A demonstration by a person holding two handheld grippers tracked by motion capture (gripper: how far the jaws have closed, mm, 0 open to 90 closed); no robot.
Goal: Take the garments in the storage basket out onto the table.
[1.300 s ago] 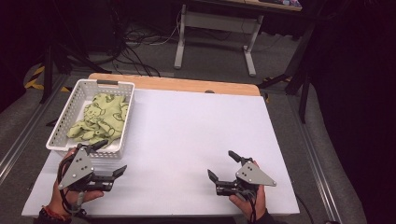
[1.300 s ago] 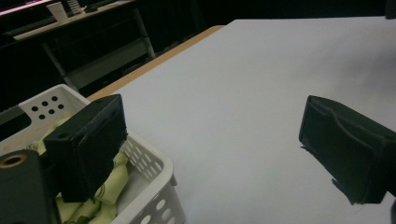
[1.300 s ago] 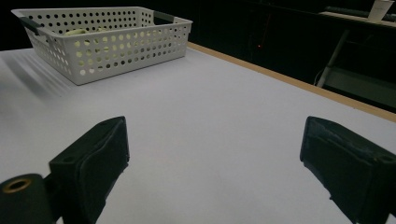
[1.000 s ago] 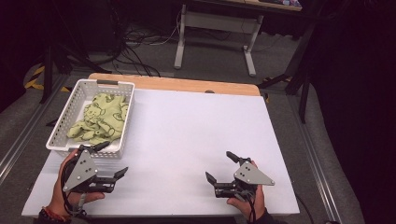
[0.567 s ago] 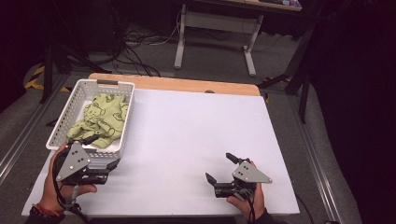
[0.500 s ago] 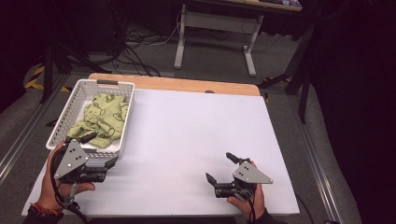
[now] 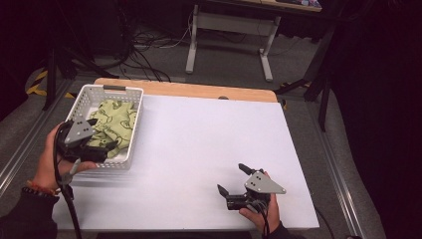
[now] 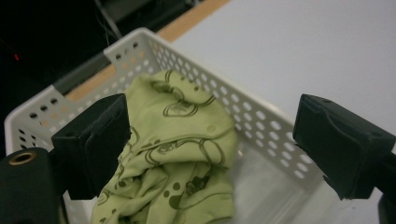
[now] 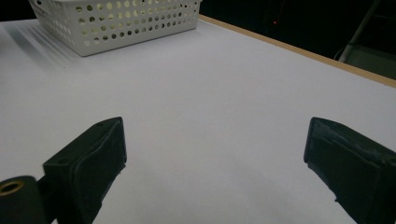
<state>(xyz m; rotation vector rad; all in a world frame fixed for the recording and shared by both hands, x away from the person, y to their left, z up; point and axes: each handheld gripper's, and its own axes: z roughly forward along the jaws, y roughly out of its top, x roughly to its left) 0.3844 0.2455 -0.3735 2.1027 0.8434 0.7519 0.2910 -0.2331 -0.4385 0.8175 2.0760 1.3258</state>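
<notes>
On the white table [image 7: 199, 149], both tools gape; left tool [image 8: 215, 149] view reveals basketed green cloth [image 8: 177, 154].

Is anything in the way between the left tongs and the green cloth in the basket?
Nothing visible. The left tongs hang open right above the green cloth, inside the white basket walls.

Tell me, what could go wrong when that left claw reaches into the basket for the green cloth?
1. The open left gripper hangs over the near wall of the white basket, so a jaw might bump or pinch the rim instead of the green cloth.
2. The cloth lies bunched, so the jaws may catch just one fold.
3. The light-looking basket might slide, since the right gripper sits far away.
</notes>
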